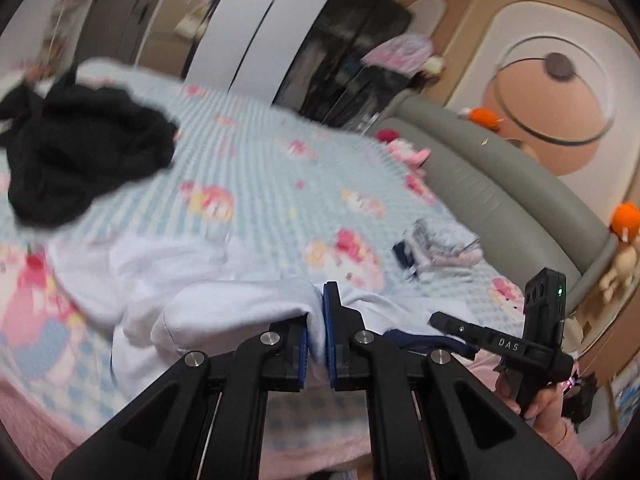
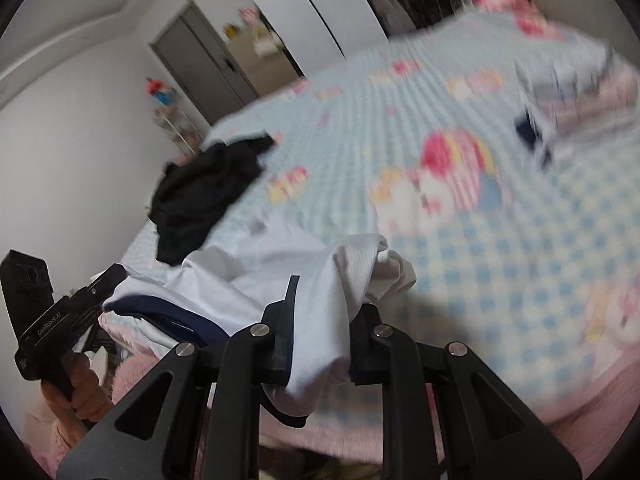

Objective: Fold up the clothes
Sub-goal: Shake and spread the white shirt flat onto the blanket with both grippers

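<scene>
Both Grippers Clamped on White Garment at Bed Edge

Black linkage arms fill the lower part of each wrist view. The left gripper (image 1: 316,338) has its blue-padded fingers (image 1: 330,336) nearly closed, with a thin fold of the white garment (image 1: 168,276) pinched between them. The right gripper (image 2: 320,320) holds a thicker bunch of the same white garment (image 2: 320,276); its fingers stand wider apart, and cloth fills the gap and hangs below them.

Surroundings, left to right, left wrist view: a black garment (image 1: 80,148) lies crumpled on the far left of the bed, well apart from the white one. The white garment spreads from the left-centre of the bed up to the fingers; a navy trim shows at its near edge. A small pile of folded clothes (image 1: 436,248) lies right of centre, near the grey padded headboard (image 1: 500,200). Orange plush toys (image 1: 626,220) sit on the headboard. Nothing stands between either gripper and the cloth.

The bed (image 1: 280,168) carries a light-blue checked cover with pink cartoon prints and a pink fleece edge. White walls, a grey door and a dark wardrobe lie beyond; the background is motion-blurred.
</scene>
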A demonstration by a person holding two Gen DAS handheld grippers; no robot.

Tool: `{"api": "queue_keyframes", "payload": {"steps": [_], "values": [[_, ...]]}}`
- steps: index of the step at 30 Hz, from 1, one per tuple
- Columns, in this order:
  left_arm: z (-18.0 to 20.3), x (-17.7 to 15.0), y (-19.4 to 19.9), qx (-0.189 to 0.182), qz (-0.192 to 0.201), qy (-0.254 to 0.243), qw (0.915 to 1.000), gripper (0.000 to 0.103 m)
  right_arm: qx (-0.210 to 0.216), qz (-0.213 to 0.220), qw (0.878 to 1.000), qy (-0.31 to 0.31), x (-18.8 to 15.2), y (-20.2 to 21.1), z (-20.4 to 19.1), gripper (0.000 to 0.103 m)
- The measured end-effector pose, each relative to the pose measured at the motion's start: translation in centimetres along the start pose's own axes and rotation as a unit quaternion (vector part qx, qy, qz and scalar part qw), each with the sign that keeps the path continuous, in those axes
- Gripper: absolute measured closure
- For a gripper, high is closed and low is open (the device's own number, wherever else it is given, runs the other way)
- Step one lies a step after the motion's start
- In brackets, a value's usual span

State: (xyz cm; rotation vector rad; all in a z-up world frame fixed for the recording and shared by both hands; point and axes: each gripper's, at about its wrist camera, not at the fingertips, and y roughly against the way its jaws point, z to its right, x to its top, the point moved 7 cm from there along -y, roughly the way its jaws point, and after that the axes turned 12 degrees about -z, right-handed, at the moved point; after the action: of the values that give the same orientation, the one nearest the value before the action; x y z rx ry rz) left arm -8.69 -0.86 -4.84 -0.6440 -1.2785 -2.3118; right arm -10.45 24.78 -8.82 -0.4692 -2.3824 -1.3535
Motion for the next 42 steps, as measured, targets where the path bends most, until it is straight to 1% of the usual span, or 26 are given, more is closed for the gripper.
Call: {"api": "queue_keyframes", "payload": {"steps": [2,4,6,7,9,11,12,13,14,15,17,20,21,23,24,26,27,29,31,33,34,35,36,37,38,42], "values": [[-0.7,-0.3,-1.5,0.007,-0.023,-0.005,0.9997,0.096,-0.001,-0.009,1.000,-0.006,-0.4,-0.9,0.8,0.086],[-1.2,0.7,-2.7,0.011,-0.035,-0.016,0.9992,0.097,-0.003,-0.015,1.000,-0.006,0.1,-1.4,1.4,0.087],[-0.6,5.5,-3.4,0.024,-0.025,-0.042,0.9985,0.098,-0.002,-0.005,1.000,0.002,2.9,-1.1,1.2,0.088],[-0.2,8.0,-3.7,0.032,-0.018,-0.056,0.9978,0.098,0.000,0.022,1.000,0.014,5.8,0.8,-0.1,0.091],[2.6,15.6,-1.9,0.053,0.022,-0.103,0.9930,0.099,0.003,0.077,0.996,0.038,11.5,4.6,-2.7,0.092],[6.9,22.2,3.0,0.051,0.089,-0.141,0.9846,0.099,0.006,0.131,0.989,0.062,17.2,8.5,-5.4,0.092],[9.2,25.1,6.1,0.047,0.127,-0.158,0.9781,0.099,0.007,0.159,0.985,0.074,20.1,10.4,-6.7,0.092],[10.9,26.7,8.8,0.044,0.155,-0.168,0.9724,0.099,0.008,0.187,0.978,0.086,22.7,12.6,-8.1,0.092],[12.5,28.0,11.4,0.042,0.180,-0.177,0.9666,0.099,0.007,0.226,0.969,0.103,23.8,15.6,-9.9,0.092],[13.7,28.5,13.4,0.037,0.196,-0.186,0.9622,0.098,0.008,0.256,0.960,0.115,24.4,18.3,-11.3,0.091],[13.4,26.4,13.3,0.043,0.188,-0.192,0.9622,0.098,0.009,0.292,0.949,0.122,24.2,21.6,-12.9,0.091],[12.6,22.9,12.6,0.055,0.172,-0.200,0.9630,0.098,0.007,0.271,0.955,0.122,21.2,20.4,-12.5,0.090],[11.5,21.3,11.1,0.058,0.152,-0.194,0.9673,0.098,-0.003,0.251,0.961,0.116,19.5,18.4,-11.4,0.090],[7.8,17.2,6.3,0.057,0.097,-0.160,0.9807,0.098,-0.024,0.201,0.975,0.094,15.7,13.3,-8.7,0.090],[5.5,14.8,3.4,0.052,0.062,-0.136,0.9874,0.098,-0.034,0.171,0.982,0.078,13.6,10.4,-7.1,0.090],[0.8,9.6,-2.4,0.058,-0.009,-0.088,0.9944,0.098,-0.045,0.094,0.994,0.032,9.1,3.7,-2.9,0.090],[-0.7,7.4,-4.2,0.060,-0.037,-0.071,0.9950,0.098,-0.050,0.063,0.997,0.008,7.0,1.0,-1.0,0.090],[-3.4,3.3,-7.5,0.063,-0.088,-0.041,0.9933,0.098,-0.053,0.036,0.998,-0.018,4.1,-1.3,1.1,0.090],[-5.9,-0.8,-10.6,0.065,-0.138,-0.011,0.9882,0.098,-0.057,0.008,0.997,-0.045,1.2,-3.6,3.1,0.090],[-6.5,-3.0,-11.6,0.057,-0.158,-0.006,0.9858,0.097,-0.060,-0.020,0.995,-0.071,-1.6,-5.9,5.1,0.090],[-6.8,-3.8,-12.0,0.051,-0.166,0.007,0.9848,0.095,-0.062,-0.031,0.994,-0.081,-2.9,-6.9,6.0,0.088],[-7.2,-4.4,-12.2,0.043,-0.169,0.022,0.9844,0.093,-0.066,-0.025,0.995,-0.076,-3.1,-6.6,5.9,0.085],[-7.7,-4.9,-12.2,0.037,-0.167,0.036,0.9846,0.087,-0.069,-0.017,0.995,-0.073,-3.0,-6.2,6.0,0.079],[-8.2,-5.3,-12.2,0.033,-0.163,0.049,0.9848,0.077,-0.072,-0.006,0.995,-0.074,-3.0,-5.5,6.1,0.075],[-8.7,-5.7,-12.3,0.024,-0.159,0.062,0.9850,0.074,-0.074,0.003,0.994,-0.078,-2.9,-5.1,6.4,0.074],[-9.5,-5.5,-12.6,-0.016,-0.150,0.101,0.9834,0.073,-0.053,-0.005,0.994,-0.093,-2.9,-5.6,7.0,0.070]]}}
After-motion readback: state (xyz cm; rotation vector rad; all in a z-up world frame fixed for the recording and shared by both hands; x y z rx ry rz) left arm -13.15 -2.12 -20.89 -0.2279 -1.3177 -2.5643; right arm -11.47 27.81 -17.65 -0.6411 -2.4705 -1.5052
